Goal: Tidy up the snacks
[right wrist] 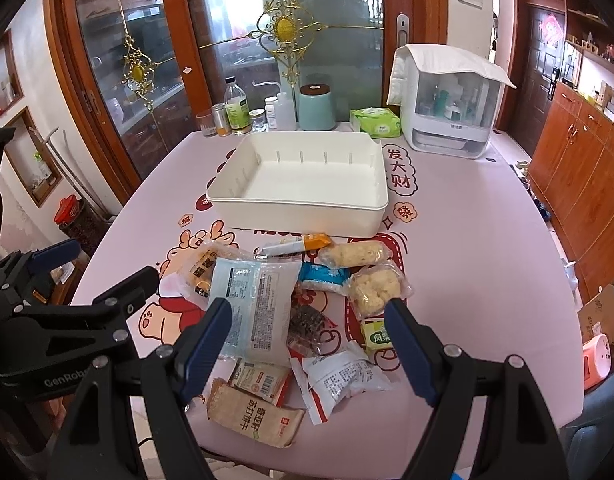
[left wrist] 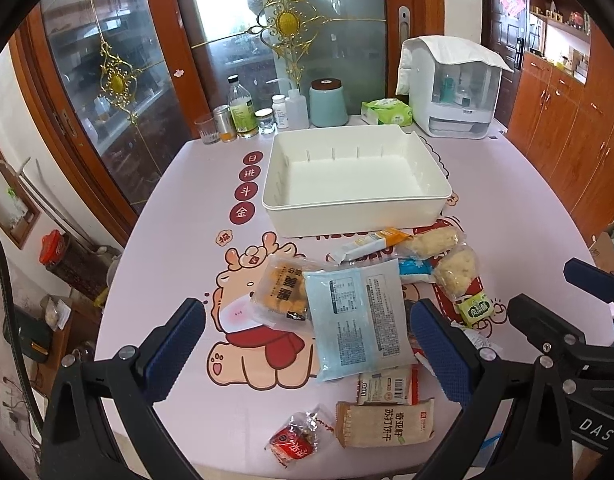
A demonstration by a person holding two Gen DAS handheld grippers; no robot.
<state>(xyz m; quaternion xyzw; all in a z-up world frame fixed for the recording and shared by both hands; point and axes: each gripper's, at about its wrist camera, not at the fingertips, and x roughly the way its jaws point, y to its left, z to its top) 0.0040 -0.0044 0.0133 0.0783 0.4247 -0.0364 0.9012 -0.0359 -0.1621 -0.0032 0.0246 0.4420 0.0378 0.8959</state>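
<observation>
- The worktop wears a pink cloth printed with a cartoon deer and red Chinese characters.
- A white tray sits mid-worktop, nothing inside it.
- Just in front of the tray, snacks lie in a loose pile: a big pale-blue packet overlapping an orange-yellow biscuit pack, two puffed rice cakes, a small green packet, a brown cracker pack and a red wrapped sweet nearest the edge.
- Along the far edge: bottles and jars, a teal canister, a tissue pack, a white cabinet.
</observation>
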